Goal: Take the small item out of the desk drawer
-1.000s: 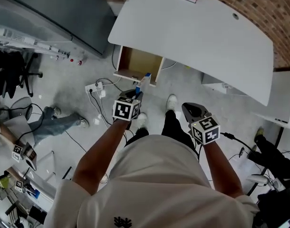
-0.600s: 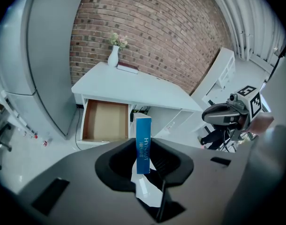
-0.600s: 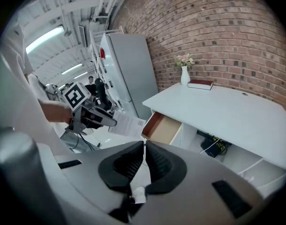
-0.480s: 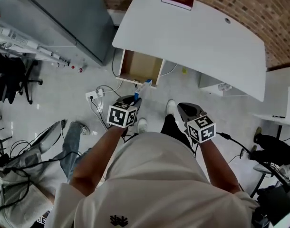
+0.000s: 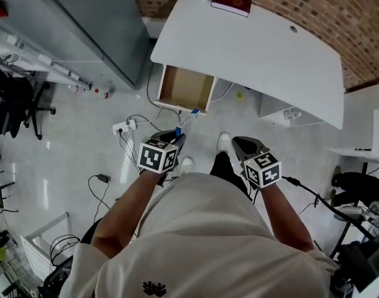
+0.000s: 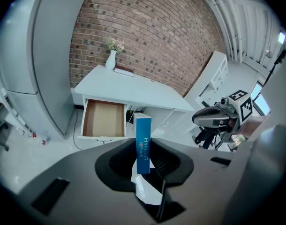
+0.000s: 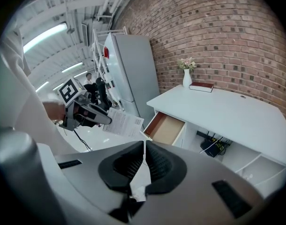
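the left gripper (image 6: 144, 159) was clamped on the small blue box (image 6: 143, 143), held upright between its part-open jaws — clear of the open drawer (image 6: 103, 119), which stood well ahead of it. the right gripper (image 7: 144, 162) was pressed shut, with nothing between its jaws.

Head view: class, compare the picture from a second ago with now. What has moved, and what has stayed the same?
The left gripper has drawn the blue box back from the drawer, toward the person. The legs seen at left are gone. Unchanged: its grip on the box, the drawer open and empty, the right gripper shut.
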Motion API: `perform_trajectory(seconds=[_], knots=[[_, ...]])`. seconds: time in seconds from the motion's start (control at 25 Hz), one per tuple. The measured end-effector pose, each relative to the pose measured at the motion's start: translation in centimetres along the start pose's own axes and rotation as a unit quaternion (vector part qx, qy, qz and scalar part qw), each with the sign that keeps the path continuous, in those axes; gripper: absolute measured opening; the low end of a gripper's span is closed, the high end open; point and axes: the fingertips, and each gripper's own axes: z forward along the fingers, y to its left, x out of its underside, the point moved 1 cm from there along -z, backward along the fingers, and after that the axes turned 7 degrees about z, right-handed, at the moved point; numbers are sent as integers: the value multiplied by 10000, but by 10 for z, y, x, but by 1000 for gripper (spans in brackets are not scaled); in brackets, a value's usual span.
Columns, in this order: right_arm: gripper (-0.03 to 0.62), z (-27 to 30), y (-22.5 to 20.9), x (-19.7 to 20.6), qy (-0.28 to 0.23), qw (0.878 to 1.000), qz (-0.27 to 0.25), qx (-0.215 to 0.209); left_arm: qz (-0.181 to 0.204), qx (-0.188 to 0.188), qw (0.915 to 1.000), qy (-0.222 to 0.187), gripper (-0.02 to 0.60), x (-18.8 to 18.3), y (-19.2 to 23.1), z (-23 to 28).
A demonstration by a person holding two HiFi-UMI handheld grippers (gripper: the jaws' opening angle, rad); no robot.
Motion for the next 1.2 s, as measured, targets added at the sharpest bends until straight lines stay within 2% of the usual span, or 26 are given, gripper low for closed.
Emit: perform_trajectory(seconds=[0.48, 1.2], knots=[[40, -3, 41, 12, 77, 9998, -189, -51, 70, -60, 10000, -2, 100, 29, 3, -30], [35, -10, 57, 28, 99, 9999, -85, -37, 199, 7, 9998, 37, 98, 43, -9, -39]])
